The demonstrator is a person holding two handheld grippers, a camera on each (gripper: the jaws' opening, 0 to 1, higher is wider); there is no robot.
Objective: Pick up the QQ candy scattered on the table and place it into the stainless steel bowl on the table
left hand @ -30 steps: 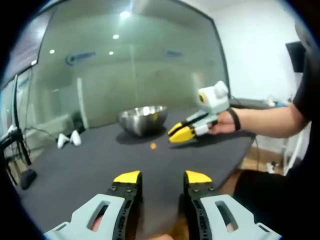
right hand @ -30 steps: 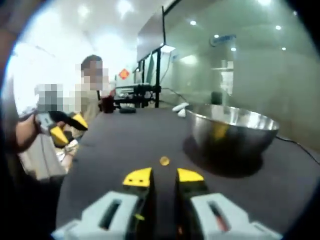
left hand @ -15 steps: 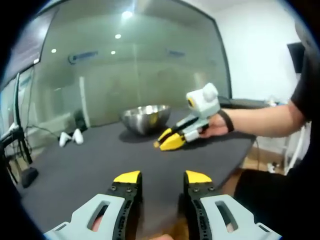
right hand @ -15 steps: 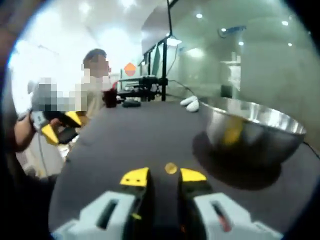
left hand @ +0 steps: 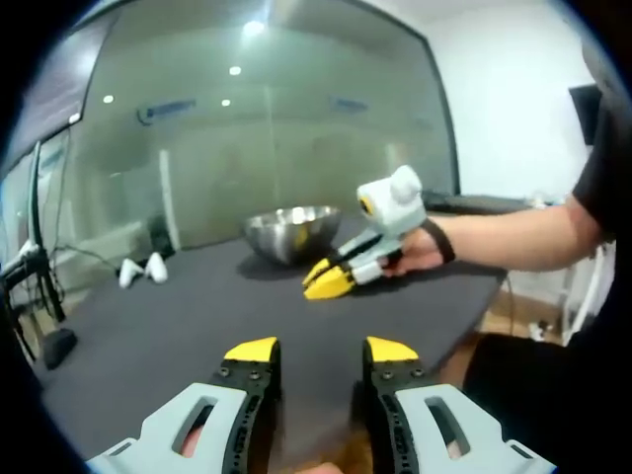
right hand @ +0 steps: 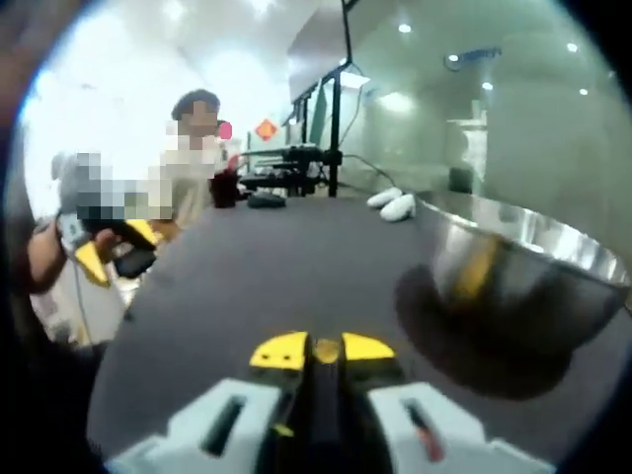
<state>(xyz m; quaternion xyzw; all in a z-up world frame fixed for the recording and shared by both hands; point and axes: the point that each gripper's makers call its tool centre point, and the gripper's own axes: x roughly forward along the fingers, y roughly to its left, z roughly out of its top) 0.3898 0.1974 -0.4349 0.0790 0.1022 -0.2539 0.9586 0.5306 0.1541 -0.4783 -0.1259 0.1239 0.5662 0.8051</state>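
Peeking out between the yellow tips of the right gripper [right hand: 321,350] is a small orange QQ candy [right hand: 326,349] — only its top shows, so whether the nearly closed jaws pinch it or merely flank it I cannot tell. It lies on the dark table [right hand: 247,267], left of and near the stainless steel bowl [right hand: 523,276], whose right edge is cut off. Half a second ago the candy sat just beyond the tips; the jaws have since narrowed around it. The left gripper [left hand: 321,351] hovers near the table's close edge, jaws parted and empty, as before.
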